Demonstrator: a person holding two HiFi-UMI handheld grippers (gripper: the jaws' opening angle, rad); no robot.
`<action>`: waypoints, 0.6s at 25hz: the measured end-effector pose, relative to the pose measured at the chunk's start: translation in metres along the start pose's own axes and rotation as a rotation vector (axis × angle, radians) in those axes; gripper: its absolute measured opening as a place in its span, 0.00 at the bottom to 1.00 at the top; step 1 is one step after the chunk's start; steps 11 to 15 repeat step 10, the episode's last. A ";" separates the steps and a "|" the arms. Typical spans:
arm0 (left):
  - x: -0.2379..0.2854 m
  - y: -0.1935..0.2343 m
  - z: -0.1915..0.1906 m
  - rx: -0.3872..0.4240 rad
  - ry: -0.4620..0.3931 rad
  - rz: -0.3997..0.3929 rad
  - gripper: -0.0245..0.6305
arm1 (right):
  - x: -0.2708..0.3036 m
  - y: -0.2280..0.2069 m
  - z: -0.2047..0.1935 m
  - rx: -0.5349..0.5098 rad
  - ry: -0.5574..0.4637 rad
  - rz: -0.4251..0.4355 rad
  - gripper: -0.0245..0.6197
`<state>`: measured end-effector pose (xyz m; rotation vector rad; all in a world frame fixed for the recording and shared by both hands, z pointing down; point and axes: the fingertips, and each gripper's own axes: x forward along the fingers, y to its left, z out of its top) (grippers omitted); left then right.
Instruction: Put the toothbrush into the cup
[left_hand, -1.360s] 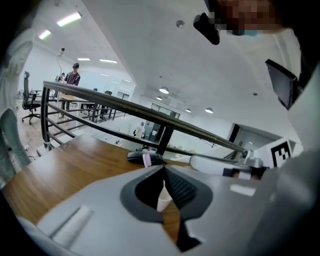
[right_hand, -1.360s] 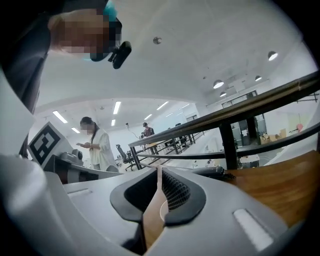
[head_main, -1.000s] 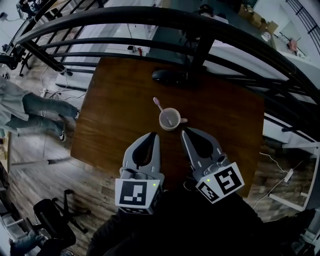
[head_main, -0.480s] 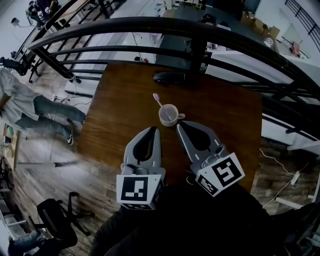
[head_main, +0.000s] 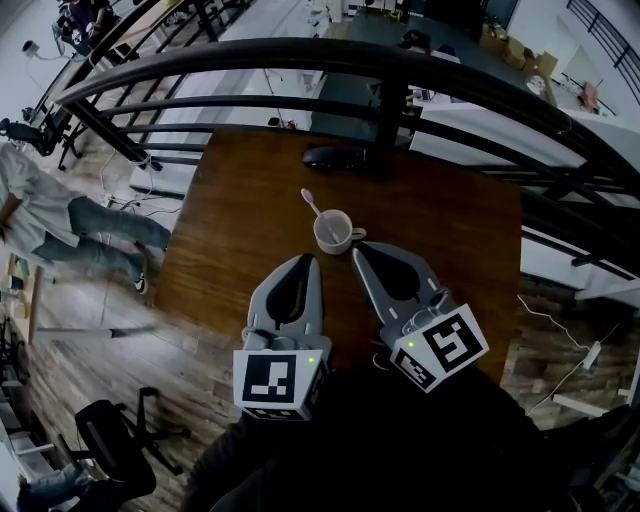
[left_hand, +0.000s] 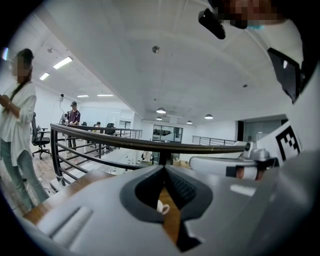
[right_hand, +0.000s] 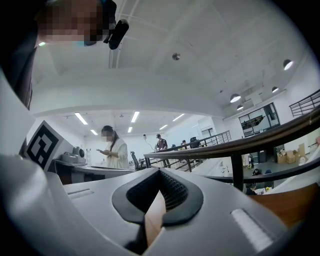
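- The toothbrush (head_main: 314, 207) stands in the cup (head_main: 333, 232). Its lower end is hidden inside, and its slim, pale stalk leans out over the rim toward the far left. The small head at the top looks pale pink.
- The cup is a pale, round mug standing upright on the brown wooden bench (head_main: 230, 220), with a small handle pointing right. It sits near the middle of the bench, a little toward the far edge.
- The left hand-held gripper (head_main: 313, 260) is clenched on nothing. In the left gripper view its jaw tips meet, and a bit of the cup shows through the opening behind them.
- The right hand-held gripper (head_main: 356, 250) is likewise clenched and empty. The right gripper view shows its tips pressed together, with only bench wood visible through the gap.
- Both grippers lie side by side on the near side of the cup, with their tips pointing toward it but not touching it. The right one's tip is nearer the cup, just beside the handle.
- A dark, flat, rounded object (head_main: 335, 156) lies at the bench's far edge, beyond the cup and below a black railing (head_main: 300, 50).
- A person (head_main: 50, 215) stands on the wooden floor (head_main: 80, 330) to the left of the bench.
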<state>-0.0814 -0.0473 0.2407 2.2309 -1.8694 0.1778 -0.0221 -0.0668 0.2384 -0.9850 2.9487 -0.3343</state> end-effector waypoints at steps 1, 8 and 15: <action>0.001 0.000 0.000 0.001 0.000 -0.001 0.05 | 0.000 -0.001 0.000 0.001 0.000 -0.001 0.04; 0.002 0.002 -0.001 0.003 -0.001 -0.005 0.05 | 0.003 -0.001 -0.001 0.005 0.001 -0.007 0.04; 0.003 0.003 -0.002 -0.001 0.004 -0.008 0.05 | 0.004 -0.001 -0.002 0.005 0.002 -0.008 0.04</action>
